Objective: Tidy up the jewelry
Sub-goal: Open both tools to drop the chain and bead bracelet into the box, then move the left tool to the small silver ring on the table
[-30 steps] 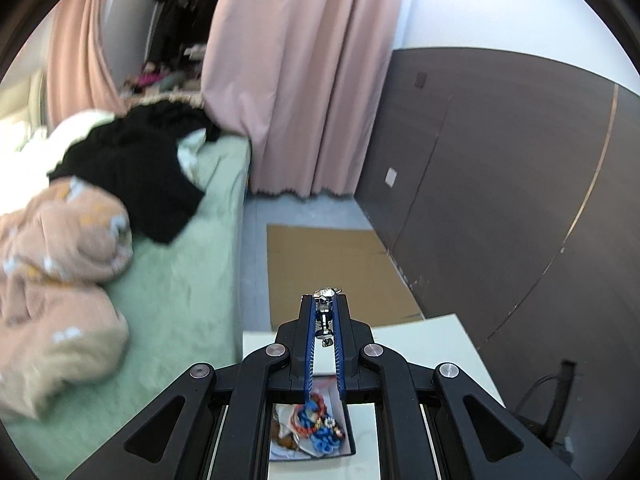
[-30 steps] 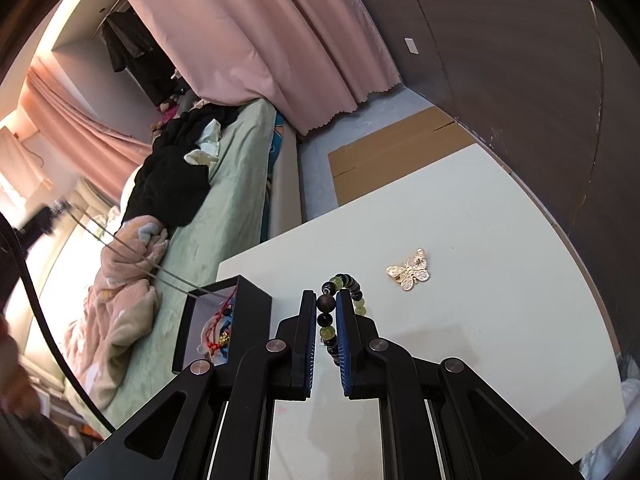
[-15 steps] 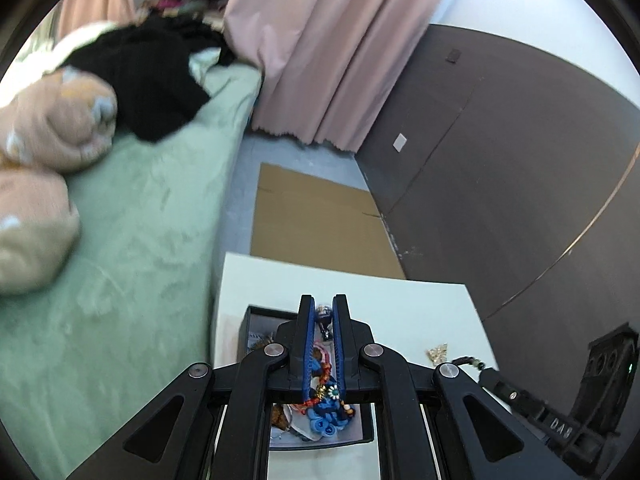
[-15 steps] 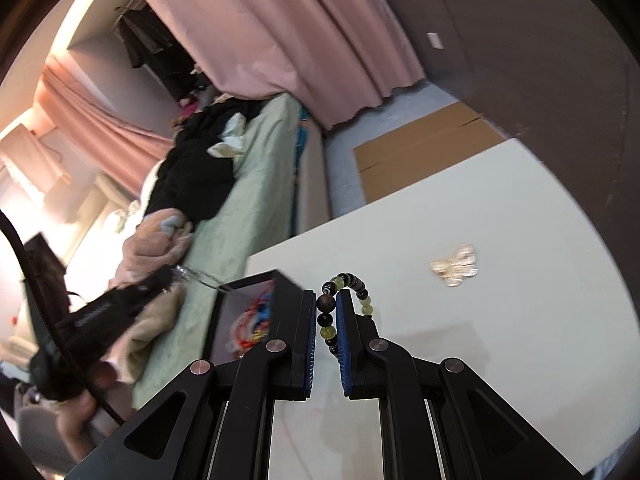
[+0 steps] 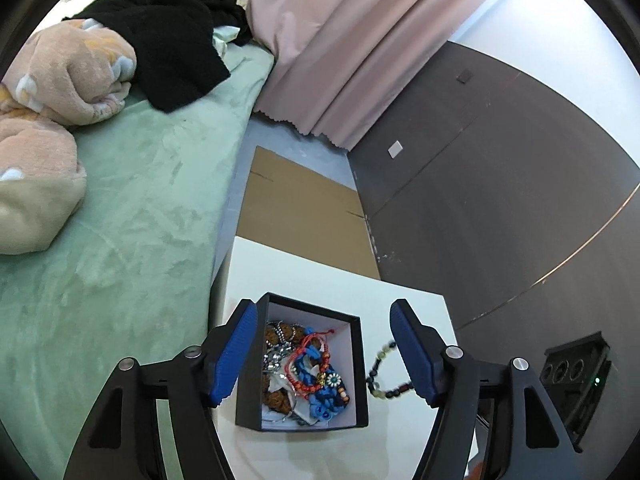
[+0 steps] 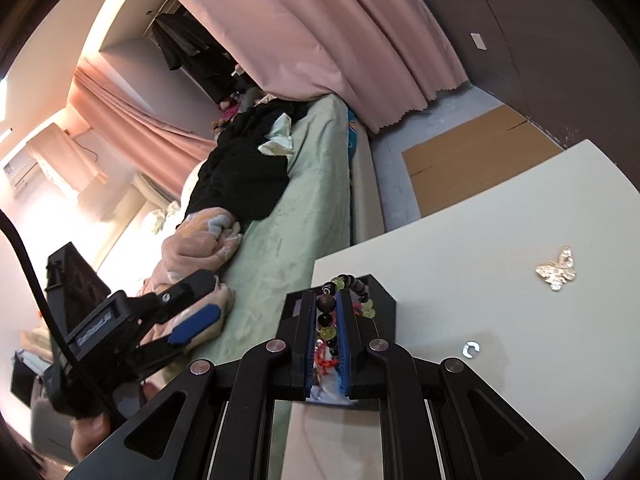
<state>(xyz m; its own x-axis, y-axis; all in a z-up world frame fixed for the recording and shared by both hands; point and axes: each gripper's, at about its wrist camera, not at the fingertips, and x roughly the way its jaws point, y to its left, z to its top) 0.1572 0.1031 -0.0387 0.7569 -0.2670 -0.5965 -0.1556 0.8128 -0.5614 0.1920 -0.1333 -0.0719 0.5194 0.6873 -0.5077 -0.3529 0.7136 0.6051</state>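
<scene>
Carrying a beaded bracelet point(image 6: 334, 312) toward the black jewelry box point(image 5: 360, 364), the right hand-held gripper point(image 6: 328, 344) is pinching the strand between nearly closed blue pads, with dark and yellow-green beads looping out past its tips and the box lying directly beneath and ahead of it. The left hand-held gripper point(image 5: 324, 354) is hanging above the same box with its jaws spread wide and nothing between them; the box, already heaped with red and blue cord bracelets point(image 5: 316, 376) and metal pieces, is sitting between its fingers in that view, and the bracelet is dangling just inside its right finger, beside the box's outer wall. The step in hand looks like dropping the bracelet into the box. The next move probably calls for shifting the right hand-held gripper until the loop is hanging over the opening rather than the rim, then parting the pads. Both tools are pitching downward at the white surface point(image 6: 500, 240). Well off to the right of the right hand-held gripper, a gold butterfly brooch point(image 6: 557, 274) and a small silver ring point(image 6: 471, 349) are waiting on the surface, not yet put away.
</scene>
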